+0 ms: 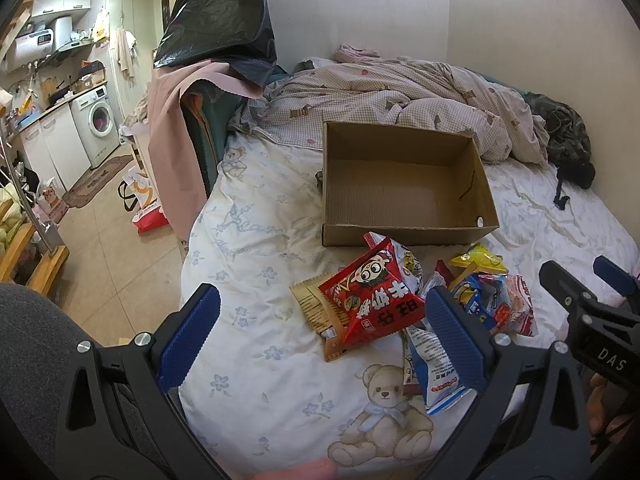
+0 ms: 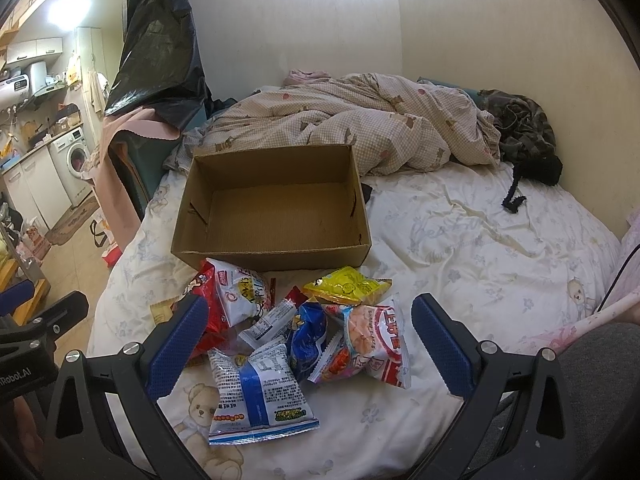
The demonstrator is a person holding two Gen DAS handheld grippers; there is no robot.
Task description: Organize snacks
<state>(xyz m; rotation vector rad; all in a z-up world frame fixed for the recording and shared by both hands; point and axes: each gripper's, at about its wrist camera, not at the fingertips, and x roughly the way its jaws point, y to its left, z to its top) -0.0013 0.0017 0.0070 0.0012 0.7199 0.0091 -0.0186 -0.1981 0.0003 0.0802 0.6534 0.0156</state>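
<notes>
A pile of snack bags is lying on the bed [image 2: 460, 240], on a white sheet with teddy bears and little flowers. The pile is sitting just in front of a brown cardboard box [image 2: 272, 254]. The box is open on top and nothing is lying inside it.

The left gripper [image 1: 320, 332] is hovering over the near left side of the pile. Its blue fingers [image 1: 188, 332] are standing wide apart and are holding nothing. Between them a red snack bag [image 1: 372, 300] with a cartoon face is resting on a tan packet [image 1: 316, 308].

The right gripper [image 2: 308, 344] is hanging over the right part of the pile. Its fingers [image 2: 444, 344] are also spread wide and are gripping nothing. Between them are lying a white and blue bag [image 2: 260, 392], a dark blue bag [image 2: 310, 336], a red and white shrimp flakes bag [image 2: 376, 344] and a yellow bag [image 2: 348, 290]. The yellow bag is sitting closest to the box.

Behind the box a checked blanket [image 2: 340, 124] is lying in a heap against the wall. A washing machine [image 1: 98, 124] is standing far off on the left.
</notes>
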